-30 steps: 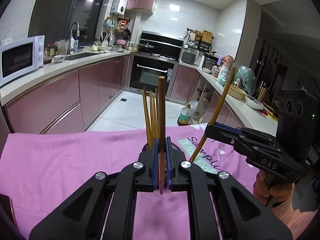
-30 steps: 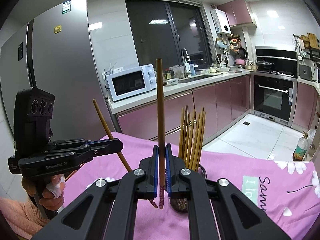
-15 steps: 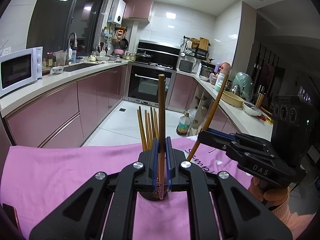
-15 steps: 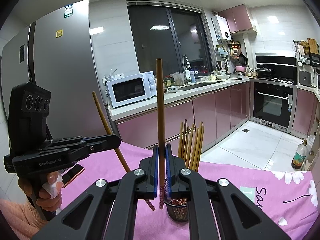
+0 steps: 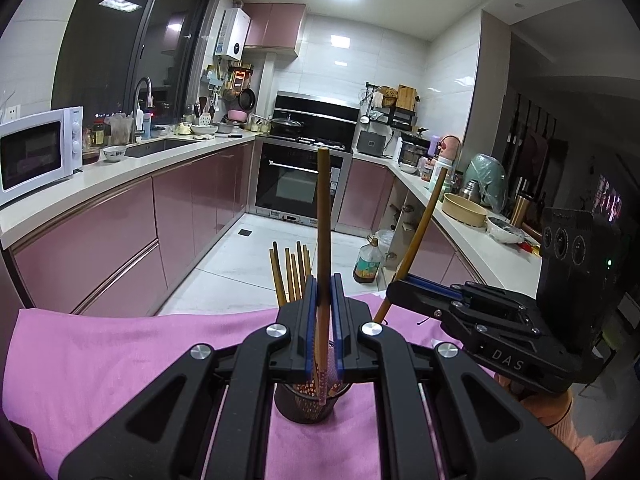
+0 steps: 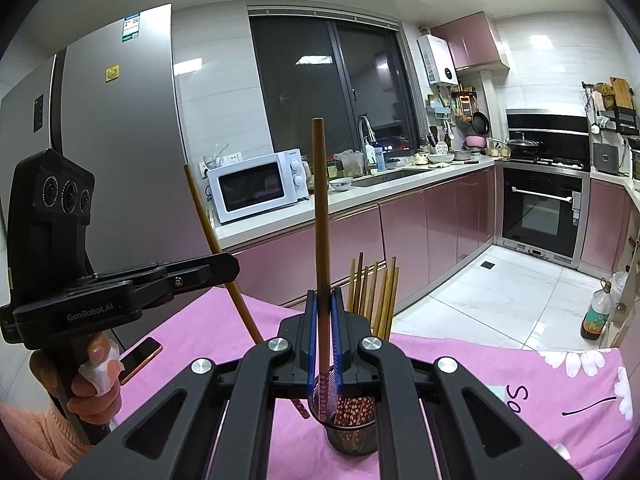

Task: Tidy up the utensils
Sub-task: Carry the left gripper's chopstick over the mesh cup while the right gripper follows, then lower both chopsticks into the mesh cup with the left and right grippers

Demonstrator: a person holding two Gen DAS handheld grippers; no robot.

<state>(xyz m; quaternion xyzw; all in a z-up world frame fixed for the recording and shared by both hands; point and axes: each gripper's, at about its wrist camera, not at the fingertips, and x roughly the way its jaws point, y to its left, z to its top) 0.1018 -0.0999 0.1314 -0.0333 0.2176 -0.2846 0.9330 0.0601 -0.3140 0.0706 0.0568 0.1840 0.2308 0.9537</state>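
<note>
A pink tablecloth (image 5: 120, 352) covers the surface below both grippers; in the right wrist view it (image 6: 480, 364) bears daisy prints and dark lettering on the side to the gripper's right. A phone (image 6: 141, 357) lies on the cloth to the left of the right gripper, just beside the hand holding the left gripper.

The left gripper (image 5: 323, 328) has its blue-lined jaws closed on a single brown chopstick (image 5: 322, 248), held upright, its patterned lower end reaching down at the mouth of a dark mesh holder (image 5: 308, 402) directly below the fingertips. The right gripper (image 6: 324, 332) likewise clamps an upright chopstick (image 6: 320, 220), whose lower end sits inside the rim of the same holder (image 6: 354, 432), just below and slightly right of its fingertips.

Each gripper appears in the other's view: the right one (image 5: 394, 286) at the right, the left one (image 6: 234, 266) at the left, each with its stick tilted.

A bundle of chopsticks (image 5: 290, 276) stands in the holder, just behind the left gripper's fingertips; from the right gripper the bundle (image 6: 374, 292) rises just beyond and to the right.
</note>
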